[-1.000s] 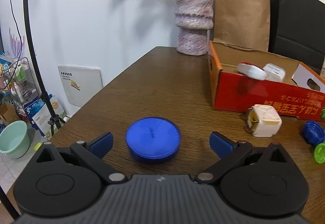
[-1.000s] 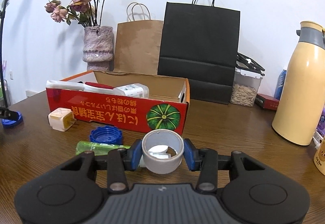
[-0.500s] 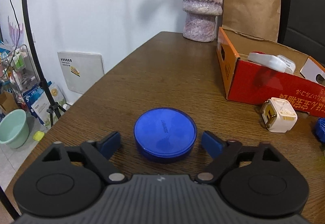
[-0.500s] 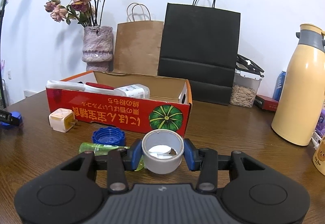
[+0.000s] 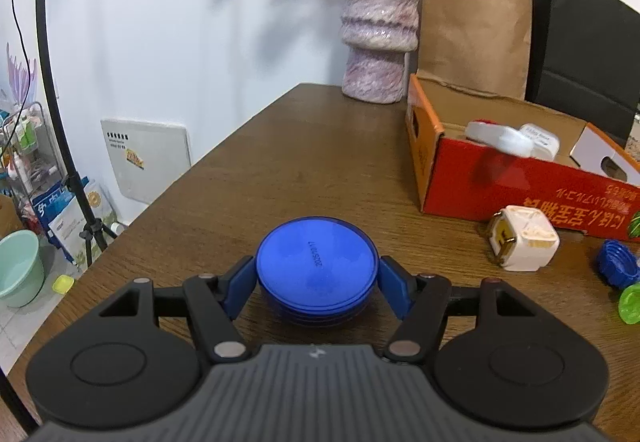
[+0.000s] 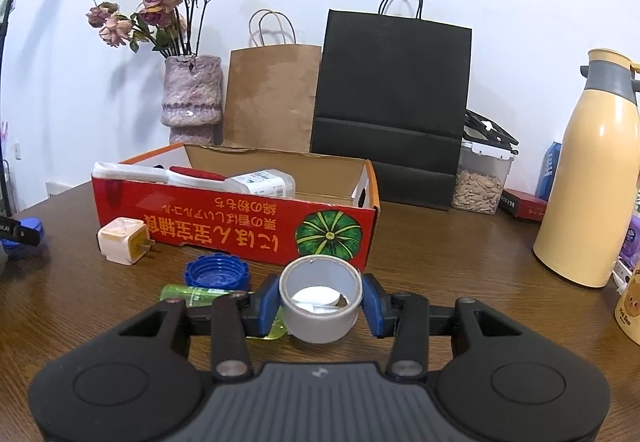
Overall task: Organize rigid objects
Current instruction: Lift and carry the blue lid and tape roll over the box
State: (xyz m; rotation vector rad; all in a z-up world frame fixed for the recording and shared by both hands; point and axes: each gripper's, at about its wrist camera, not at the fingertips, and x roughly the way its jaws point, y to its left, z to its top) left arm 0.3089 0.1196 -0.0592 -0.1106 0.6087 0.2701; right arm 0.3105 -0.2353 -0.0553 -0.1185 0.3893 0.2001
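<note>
Closing on the blue round lid [image 5: 317,268], the left gripper [image 5: 318,284] has it squarely between its blue pads, and the jaws are coming together, the pads right up against the rim on both sides as far as I can tell. To do this step well, I'd say the squeeze should land across the widest part of the disc, low on its side wall, so it cannot pop out or tip when it leaves the wooden table [image 5: 280,161]; then it wants a level lift and a carry over the near wall of the red cardboard box [image 5: 480,185], which stands off to the right beyond the white plug adapter [image 5: 524,242]. The lid sits flat on the table near the front left corner, apart from the box. The right gripper [image 6: 320,302] is clamped on a grey roll of tape [image 6: 320,302], jaws narrowed onto its sides, held just in front of the box's pumpkin-printed wall. A blue ridged cap [image 6: 217,274] and a green tube [image 6: 196,294] lie on the table beside that gripper, not yet put away.
</note>
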